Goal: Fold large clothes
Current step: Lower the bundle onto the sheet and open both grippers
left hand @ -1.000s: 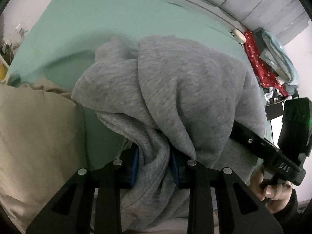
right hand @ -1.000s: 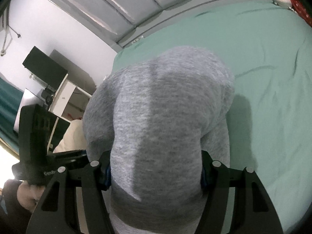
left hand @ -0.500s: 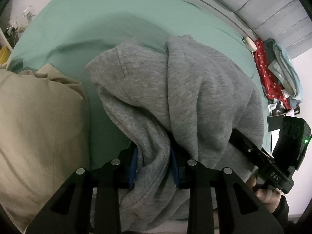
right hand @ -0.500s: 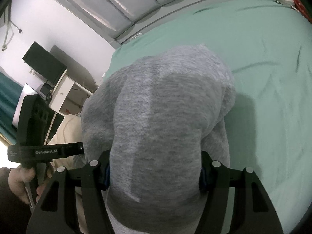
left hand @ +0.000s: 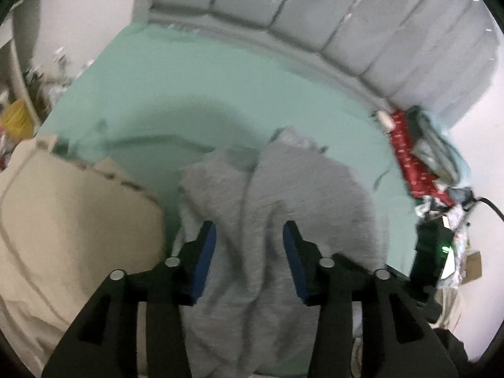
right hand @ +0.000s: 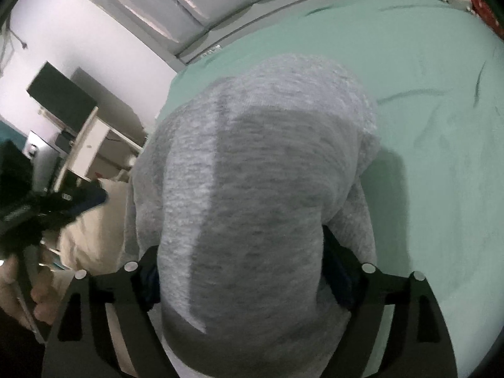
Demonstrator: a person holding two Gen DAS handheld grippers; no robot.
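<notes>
Left wrist view: left gripper angled down over grey sweatshirt, jaws spread wide, blue pads clear of the cloth on either side, nothing pinched. Black finger frames broad and flat, silver screws on top. Sweatshirt bunched in soft vertical folds, heathered knit, lying on mint-green bedsheet. Beige cloth smooth and matte, just beside the sweatshirt at lower left. Quilted grey headboard curved across the top, padded panels with dark seams. Red patterned fabric among a clutter of clothes at the sheet's right edge. Other handheld unit, black with a green light, low at far right.

Right wrist view: right gripper pointed forward and down, jaws held apart by a thick wad of sweatshirt packed between them, cloth pressed against both fingers and humped high over the frame; pads mostly buried. Fabric fuzzy, mottled light and dark grey, one paler band down the left side. Sheet lightly creased, stretching off to the right. Left hand at lower left, fingers curled round a black handle, blurred. White shelf unit and dark monitor against the pale wall.
</notes>
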